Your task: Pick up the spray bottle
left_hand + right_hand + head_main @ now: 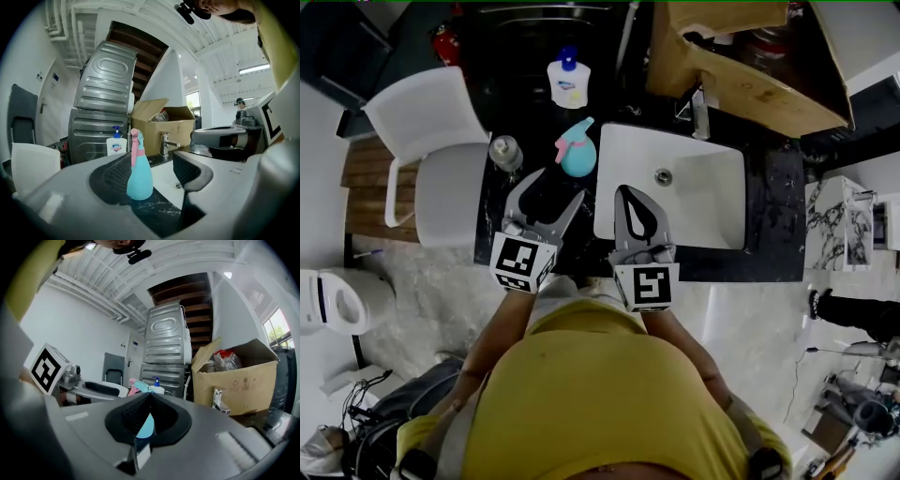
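The person in the yellow top leans over the black marbled counter (pixel 773 183) with both tools held out in front. The left gripper (pixel 549 189) has its jaws standing well apart with nothing pressed between the pads. The teal plastic spray bottle with the pink trigger head (pixel 139 180) stands upright on the counter just ahead of that gap, a little nearer the left jaw than the right one, and neither pad touches it (from above it sits just past the fingertips rather than between them). The right gripper (pixel 629 192) has its jaws drawn together at the tips and grips nothing; the bottle is ahead of those tips and off to their left, and the white rectangular basin (pixel 717 202) lies ahead and to their right. Further out beyond the left jaws, past the spray bottle, stands a white pump bottle of soap with a blue top (pixel 568 82). A clear lidded jar (pixel 504 152) sits off that gripper's left jaw.
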`<state>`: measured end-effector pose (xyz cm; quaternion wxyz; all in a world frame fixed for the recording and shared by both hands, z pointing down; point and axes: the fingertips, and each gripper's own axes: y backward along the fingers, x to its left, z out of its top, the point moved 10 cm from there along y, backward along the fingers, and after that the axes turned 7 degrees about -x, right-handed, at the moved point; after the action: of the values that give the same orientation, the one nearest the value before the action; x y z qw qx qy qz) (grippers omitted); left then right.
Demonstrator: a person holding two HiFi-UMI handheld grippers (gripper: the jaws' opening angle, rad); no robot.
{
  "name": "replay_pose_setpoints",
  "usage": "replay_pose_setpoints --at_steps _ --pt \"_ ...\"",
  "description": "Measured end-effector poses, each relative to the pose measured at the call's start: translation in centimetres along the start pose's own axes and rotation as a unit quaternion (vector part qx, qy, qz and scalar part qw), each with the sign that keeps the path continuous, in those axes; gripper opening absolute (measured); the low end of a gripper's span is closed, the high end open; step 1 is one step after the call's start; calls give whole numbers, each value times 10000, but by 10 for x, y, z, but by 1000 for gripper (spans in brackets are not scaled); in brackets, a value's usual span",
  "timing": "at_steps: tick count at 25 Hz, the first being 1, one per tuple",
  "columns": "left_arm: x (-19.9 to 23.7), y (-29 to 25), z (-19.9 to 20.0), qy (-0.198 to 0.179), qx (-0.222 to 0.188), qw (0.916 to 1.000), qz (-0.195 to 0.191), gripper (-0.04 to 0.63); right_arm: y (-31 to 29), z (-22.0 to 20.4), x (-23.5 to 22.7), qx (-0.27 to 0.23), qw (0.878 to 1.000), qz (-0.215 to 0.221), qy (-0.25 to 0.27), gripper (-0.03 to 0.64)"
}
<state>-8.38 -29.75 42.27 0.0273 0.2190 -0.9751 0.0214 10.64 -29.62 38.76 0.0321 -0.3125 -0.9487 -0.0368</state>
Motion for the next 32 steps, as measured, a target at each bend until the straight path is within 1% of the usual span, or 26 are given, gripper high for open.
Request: replay_pose_setpoints --at_steps 5,9,12,17,20,25,32 --pt "16 -20 -22 -6 329 9994 -79 327 -9 -11 -4 112 9999 -60 46 2" --pt "27 -38 -40 67 590 9981 -181 378 -18 -18 -5 239 9996 -153 -28 2" --pt "33 -53 -50 -4 747 9968 -294 382 -22 -27 -10 380 9991 -180 22 2" --pt "41 -74 -61 -113 893 9947 -491 420 -28 -37 -15 552 9980 -294 -3 2" --pt "45 -85 -66 -295 1022 9924 -617 433 -32 -40 -16 638 9974 -328 17 2" --pt "48 -100 -74 -523 1107 9882 -916 440 -37 -41 -18 711 9966 -408 18 2" --pt "49 -113 -86 -551 1192 9846 -1150 440 -38 -45 -20 815 9953 -531 29 2"
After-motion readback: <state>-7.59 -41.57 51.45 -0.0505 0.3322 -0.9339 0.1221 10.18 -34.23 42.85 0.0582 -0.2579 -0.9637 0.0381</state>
